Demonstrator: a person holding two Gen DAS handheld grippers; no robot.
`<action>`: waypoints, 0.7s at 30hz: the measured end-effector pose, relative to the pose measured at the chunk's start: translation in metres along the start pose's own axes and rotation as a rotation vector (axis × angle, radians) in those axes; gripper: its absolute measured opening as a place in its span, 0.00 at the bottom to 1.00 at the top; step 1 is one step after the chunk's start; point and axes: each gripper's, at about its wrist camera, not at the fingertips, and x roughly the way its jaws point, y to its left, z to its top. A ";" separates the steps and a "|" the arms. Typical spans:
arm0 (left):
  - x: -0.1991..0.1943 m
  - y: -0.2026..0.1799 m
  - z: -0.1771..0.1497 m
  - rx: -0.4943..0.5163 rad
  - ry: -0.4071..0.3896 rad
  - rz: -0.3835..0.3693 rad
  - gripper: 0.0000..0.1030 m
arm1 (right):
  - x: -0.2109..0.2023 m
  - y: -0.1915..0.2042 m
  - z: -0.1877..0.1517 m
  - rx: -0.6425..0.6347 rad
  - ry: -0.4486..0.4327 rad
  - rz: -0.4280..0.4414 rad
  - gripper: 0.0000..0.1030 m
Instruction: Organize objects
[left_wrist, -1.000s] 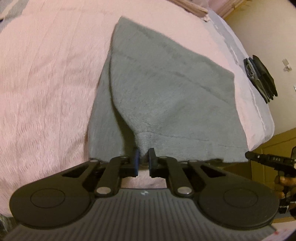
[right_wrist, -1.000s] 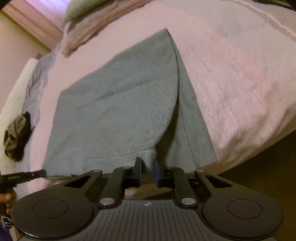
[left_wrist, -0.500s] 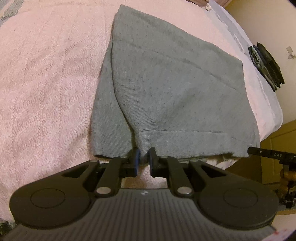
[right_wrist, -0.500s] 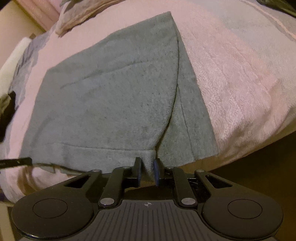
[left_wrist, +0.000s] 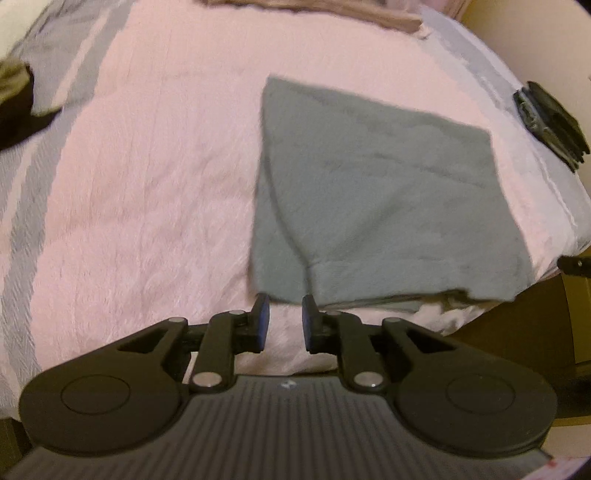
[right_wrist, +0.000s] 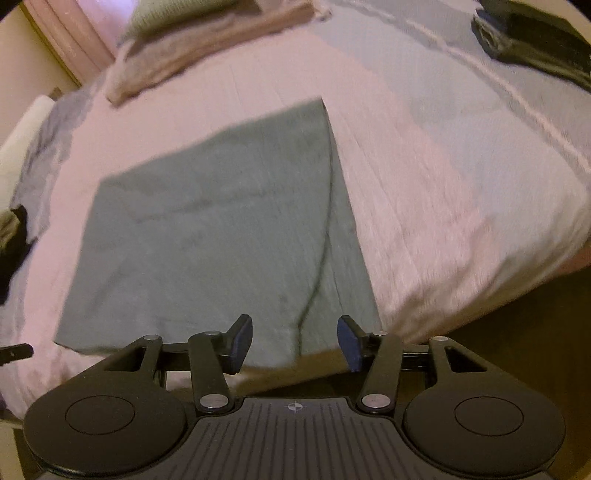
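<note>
A grey towel (left_wrist: 384, 192) lies folded over itself on the pink bedspread (left_wrist: 147, 184), its near edge by the bed's front edge. My left gripper (left_wrist: 283, 314) is open just short of the towel's near left corner, holding nothing. In the right wrist view the same grey towel (right_wrist: 207, 236) spreads ahead, with its folded flap ending at the near edge. My right gripper (right_wrist: 294, 332) hangs wide open over that near right corner, with nothing between its fingers.
A dark folded garment (left_wrist: 550, 122) lies near the bed's right edge, seen again as a dark garment (right_wrist: 535, 40). A brownish cloth pile (right_wrist: 207, 48) sits at the far side. Another dark item (left_wrist: 14, 99) rests at the left. The bed's front edge (right_wrist: 461, 306) drops to a dim floor.
Both grippers were shut on the towel's near corners; both have let go, opened and pulled back. The towel now lies flat on the bed.
</note>
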 end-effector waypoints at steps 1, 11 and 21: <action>-0.005 -0.008 0.002 0.007 -0.012 0.001 0.14 | -0.009 0.007 0.011 -0.031 -0.022 0.016 0.48; -0.012 -0.085 0.031 -0.016 -0.078 0.012 0.21 | -0.018 -0.001 0.097 -0.213 -0.057 0.093 0.51; 0.019 -0.168 0.059 -0.206 -0.041 0.179 0.26 | 0.042 -0.072 0.187 -0.411 0.102 0.232 0.52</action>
